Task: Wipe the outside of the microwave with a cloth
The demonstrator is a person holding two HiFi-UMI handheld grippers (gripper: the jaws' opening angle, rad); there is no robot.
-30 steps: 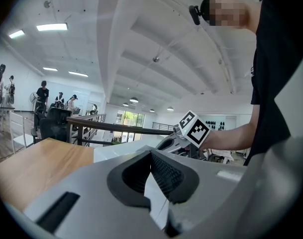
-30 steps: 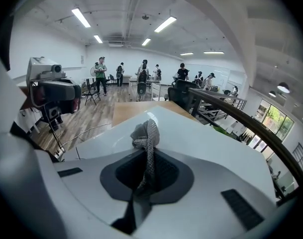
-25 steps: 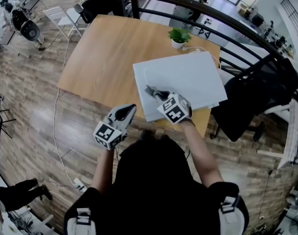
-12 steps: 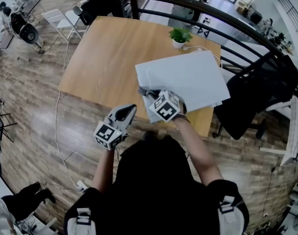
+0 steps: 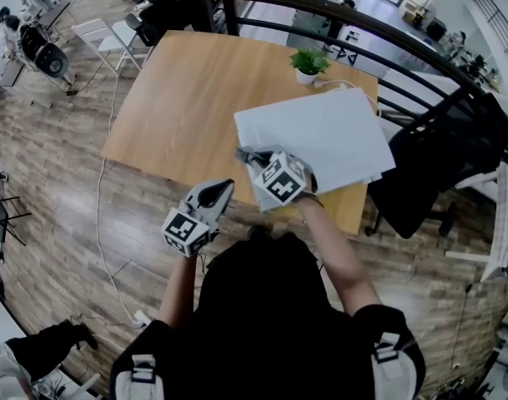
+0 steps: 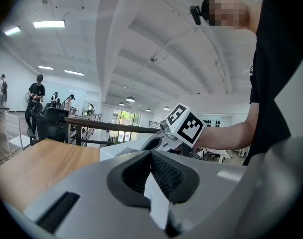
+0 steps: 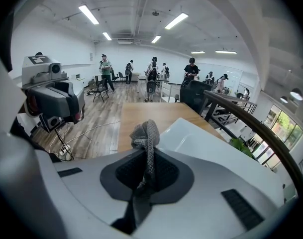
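While right tool (image 5: 247, 158) clamps cloth (image 7: 146, 131) at near-left corner of microwave (image 5: 320, 132) | top stretches right and away | left tool (image 5: 223, 188) jaws together, empty, farther off.

Light grey left hand-held gripper (image 5: 223, 187) with black-and-white marker cube (image 5: 185, 230), matching right hand-held gripper (image 5: 242, 152), black short-sleeved shirt (image 5: 262, 344), dark hair (image 5: 247, 263), pale-buckled shoulder straps (image 5: 135, 372)
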